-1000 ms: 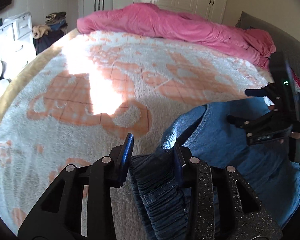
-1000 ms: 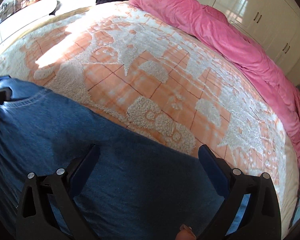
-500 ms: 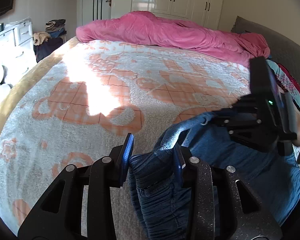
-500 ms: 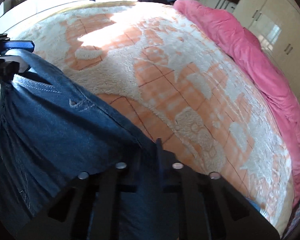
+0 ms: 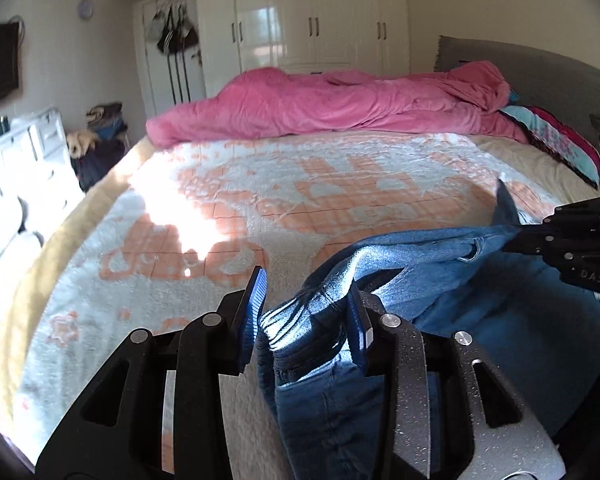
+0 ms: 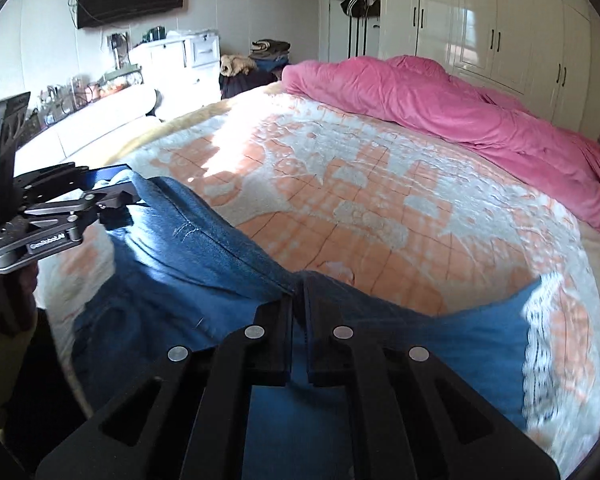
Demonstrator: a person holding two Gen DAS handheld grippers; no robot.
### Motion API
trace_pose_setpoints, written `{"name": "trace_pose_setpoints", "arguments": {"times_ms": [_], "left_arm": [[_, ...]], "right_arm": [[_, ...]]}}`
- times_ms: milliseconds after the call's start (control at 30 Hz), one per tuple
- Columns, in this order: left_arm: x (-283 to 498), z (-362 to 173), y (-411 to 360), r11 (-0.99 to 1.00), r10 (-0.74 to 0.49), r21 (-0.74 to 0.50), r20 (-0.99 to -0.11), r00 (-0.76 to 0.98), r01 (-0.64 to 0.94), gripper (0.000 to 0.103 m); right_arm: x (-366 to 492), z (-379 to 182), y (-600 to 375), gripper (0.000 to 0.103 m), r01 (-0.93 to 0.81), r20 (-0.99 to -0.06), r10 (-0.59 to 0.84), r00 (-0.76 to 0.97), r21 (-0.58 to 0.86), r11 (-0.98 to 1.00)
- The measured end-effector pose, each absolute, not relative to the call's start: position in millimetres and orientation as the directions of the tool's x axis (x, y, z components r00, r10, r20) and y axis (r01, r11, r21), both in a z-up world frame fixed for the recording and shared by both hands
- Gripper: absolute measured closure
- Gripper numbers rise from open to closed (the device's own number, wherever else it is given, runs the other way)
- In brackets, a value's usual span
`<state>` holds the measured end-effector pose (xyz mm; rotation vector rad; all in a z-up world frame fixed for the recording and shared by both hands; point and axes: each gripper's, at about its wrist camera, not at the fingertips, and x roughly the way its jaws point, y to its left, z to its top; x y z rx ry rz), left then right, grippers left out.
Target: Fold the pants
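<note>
Both grippers have come up off the bed since a second ago, and my right gripper point(image 6: 298, 312), wide open then, is now clamped tight on a fold of the jeans point(image 6: 188, 256). My left gripper point(image 5: 306, 312) holds a bunched part of the waistband between its blue pads point(image 5: 256, 308), jaws partly apart around the thick cloth. Denim hangs stretched between the two tools above the orange-and-white blanket point(image 5: 228, 208), with the pink duvet point(image 5: 340, 108) heaped along the far side.
</note>
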<state>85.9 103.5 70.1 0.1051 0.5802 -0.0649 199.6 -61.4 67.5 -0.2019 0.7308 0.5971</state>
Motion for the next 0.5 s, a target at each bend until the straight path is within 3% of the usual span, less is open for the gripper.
{"name": "trace_pose_setpoints", "arguments": {"times_ms": [100,267,500], "left_arm": [[59,61,101,0.994,-0.039,0.059,-0.566,0.824,0.088,0.072],[27,35,108,0.997,-0.068,-0.010,-0.633,0.772,0.080,0.072],[4,19,106,0.997,-0.035,0.029,-0.698,0.715,0.077,0.072]], "right_arm": [[162,66,-71,0.099,-0.601,-0.673,0.486,0.557,0.076,0.795],[104,49,-66,0.099,-0.662,-0.699,0.491,0.520,0.033,0.749],[69,24,-64,0.099,-0.679,-0.716,0.544,0.438,0.134,0.722]]}}
